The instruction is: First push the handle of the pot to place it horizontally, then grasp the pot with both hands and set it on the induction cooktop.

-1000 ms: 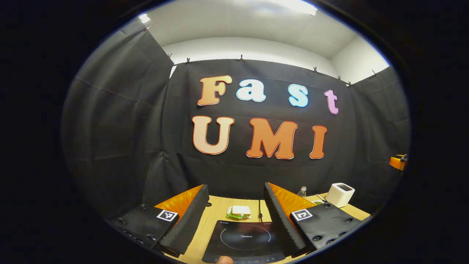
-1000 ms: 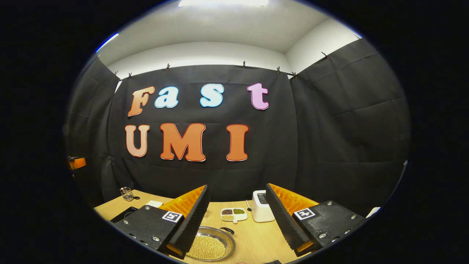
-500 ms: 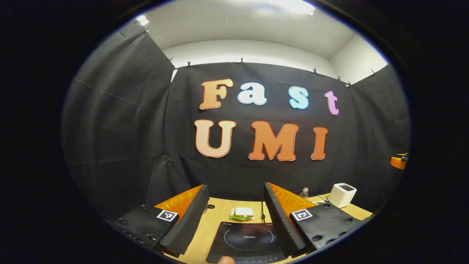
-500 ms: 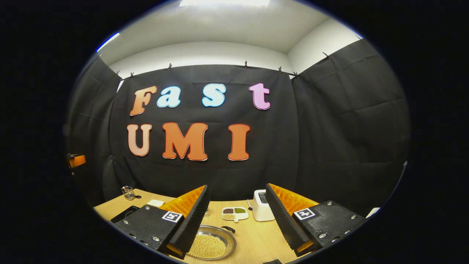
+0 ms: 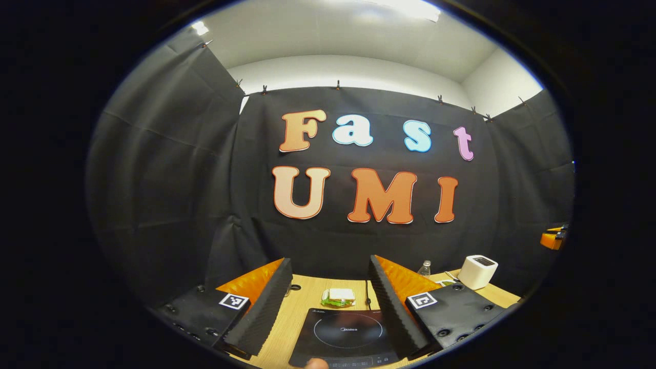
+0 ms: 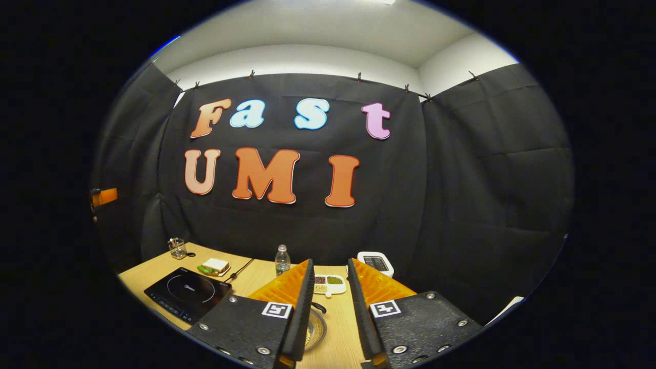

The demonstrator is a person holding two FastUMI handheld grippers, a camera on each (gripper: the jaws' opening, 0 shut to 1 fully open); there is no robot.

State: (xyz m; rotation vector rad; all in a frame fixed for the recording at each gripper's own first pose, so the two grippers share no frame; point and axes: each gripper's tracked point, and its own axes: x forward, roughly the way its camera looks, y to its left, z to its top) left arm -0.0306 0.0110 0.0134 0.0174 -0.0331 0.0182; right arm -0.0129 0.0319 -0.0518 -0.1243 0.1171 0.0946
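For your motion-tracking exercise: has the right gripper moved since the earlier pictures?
Yes. The right gripper has swung left and its fingers have narrowed: the induction cooktop has come into its view, and the white toaster now sits right of the gap.

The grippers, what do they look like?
Both the left gripper and the right gripper have two wedge-shaped fingers: orange outside, ridged black foam inside. Each finger sits on a black bolted plate carrying a square black-and-white marker.

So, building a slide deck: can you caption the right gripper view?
Right claw, its jaws narrowed, poised above the pot and its black handle, induction cooktop off to the left.
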